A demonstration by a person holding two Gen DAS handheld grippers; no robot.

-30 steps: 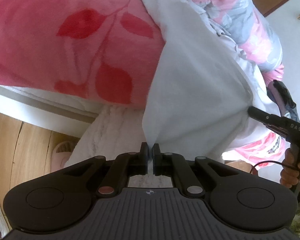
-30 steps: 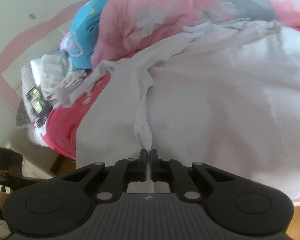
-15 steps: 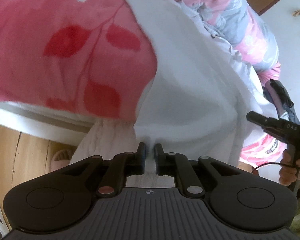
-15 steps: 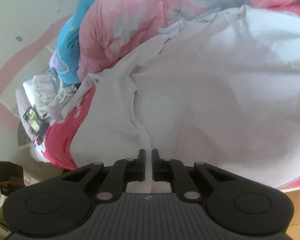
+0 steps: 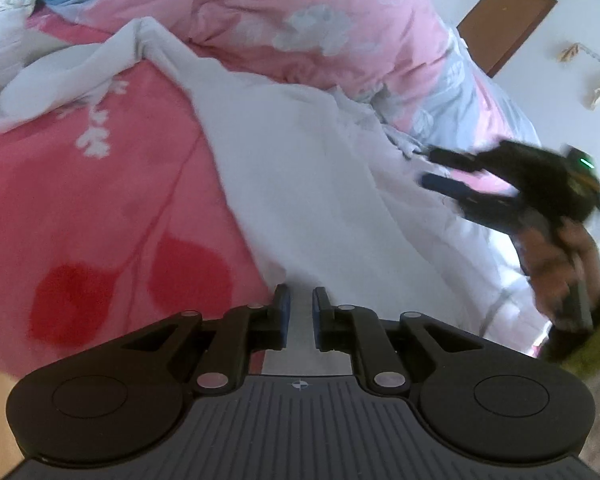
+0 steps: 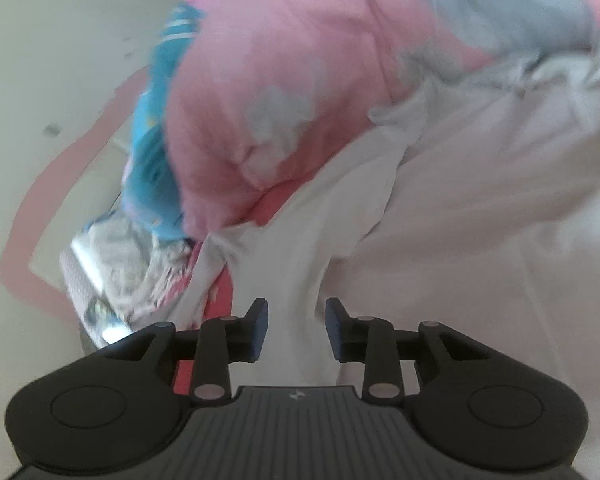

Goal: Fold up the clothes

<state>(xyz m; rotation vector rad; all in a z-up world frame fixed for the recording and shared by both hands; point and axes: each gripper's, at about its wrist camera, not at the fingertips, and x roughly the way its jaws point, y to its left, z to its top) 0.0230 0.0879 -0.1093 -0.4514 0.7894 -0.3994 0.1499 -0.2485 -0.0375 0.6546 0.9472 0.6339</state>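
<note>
Now that the white garment [image 5: 320, 184] has been let go and lies spread on the red bedspread [image 5: 100, 200] ahead of both fingertips, the left gripper [image 5: 299, 306] is slightly parted, the right gripper [image 6: 296, 314] wide, both empty; folding can begin.

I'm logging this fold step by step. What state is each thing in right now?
Left gripper: open, nothing held.
Right gripper: open, nothing held.
White garment: spread on the bed, rumpled, one sleeve stretched out, not folded.
Pink quilt: bunched in a heap.
Red blanket: lying flat.
</note>
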